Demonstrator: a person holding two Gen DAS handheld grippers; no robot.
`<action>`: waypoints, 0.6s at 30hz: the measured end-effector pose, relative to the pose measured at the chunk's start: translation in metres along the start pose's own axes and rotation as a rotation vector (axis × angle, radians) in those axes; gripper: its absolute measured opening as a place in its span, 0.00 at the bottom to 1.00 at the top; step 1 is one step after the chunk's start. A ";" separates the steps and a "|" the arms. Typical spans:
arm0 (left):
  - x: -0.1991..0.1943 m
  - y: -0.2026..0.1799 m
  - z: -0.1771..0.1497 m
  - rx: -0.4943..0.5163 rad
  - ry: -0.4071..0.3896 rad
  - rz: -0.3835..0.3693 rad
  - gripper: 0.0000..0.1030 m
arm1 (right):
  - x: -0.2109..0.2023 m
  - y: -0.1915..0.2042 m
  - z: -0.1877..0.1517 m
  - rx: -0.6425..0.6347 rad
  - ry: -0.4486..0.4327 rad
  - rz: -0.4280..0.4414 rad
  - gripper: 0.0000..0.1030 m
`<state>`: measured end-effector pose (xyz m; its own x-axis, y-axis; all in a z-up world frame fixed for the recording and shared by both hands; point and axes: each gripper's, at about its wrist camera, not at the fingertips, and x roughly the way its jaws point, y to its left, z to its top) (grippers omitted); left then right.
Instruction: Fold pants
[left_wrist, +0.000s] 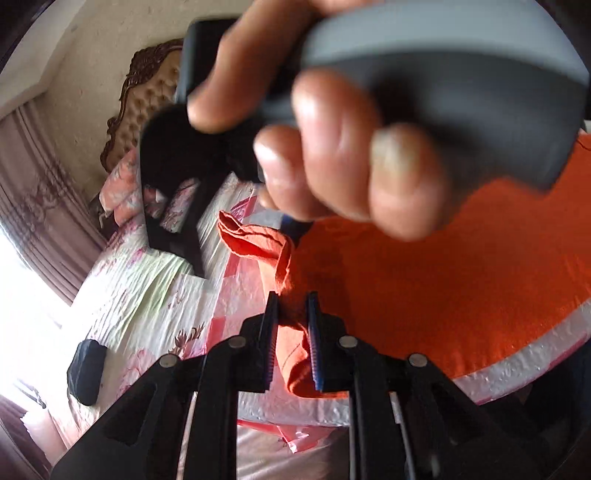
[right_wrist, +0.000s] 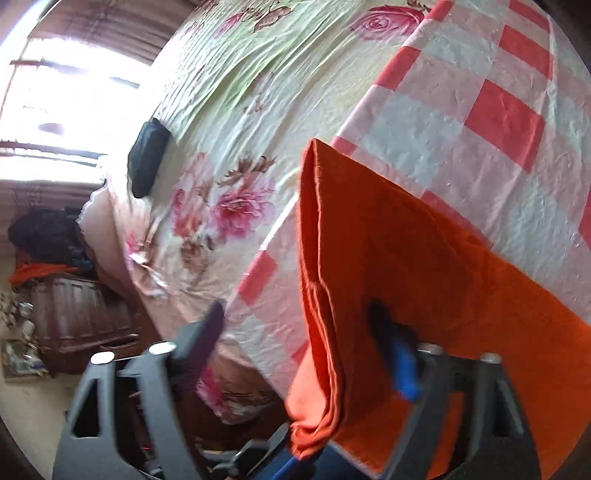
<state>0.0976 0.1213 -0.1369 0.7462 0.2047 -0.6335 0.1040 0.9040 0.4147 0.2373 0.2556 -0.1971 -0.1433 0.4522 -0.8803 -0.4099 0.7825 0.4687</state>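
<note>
Here, left tool (left_wrist: 292, 325) pinching orange pants (left_wrist: 424, 280), right tool (right_wrist: 299, 332) spread wide

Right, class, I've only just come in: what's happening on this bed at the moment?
A person is folding orange pants on a bed with a checked and floral cover. The left gripper is pinching a bunched edge of the fabric. The right gripper is open, its fingers straddling the folded edge, not yet clamped. A small black pouch lies farther off on the bed.
</note>
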 end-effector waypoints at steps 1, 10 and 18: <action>-0.003 -0.004 -0.001 0.008 -0.007 0.000 0.15 | 0.004 -0.005 -0.004 0.010 -0.001 -0.017 0.07; -0.037 0.009 -0.038 -0.278 -0.081 -0.165 0.68 | -0.048 -0.079 -0.071 0.175 -0.252 0.164 0.06; -0.042 -0.025 -0.040 -0.220 -0.081 -0.285 0.68 | -0.091 -0.185 -0.182 0.454 -0.398 0.206 0.06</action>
<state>0.0376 0.1055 -0.1468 0.7581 -0.0892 -0.6461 0.1776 0.9814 0.0729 0.1623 -0.0081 -0.2175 0.2029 0.6692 -0.7149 0.0256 0.7262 0.6870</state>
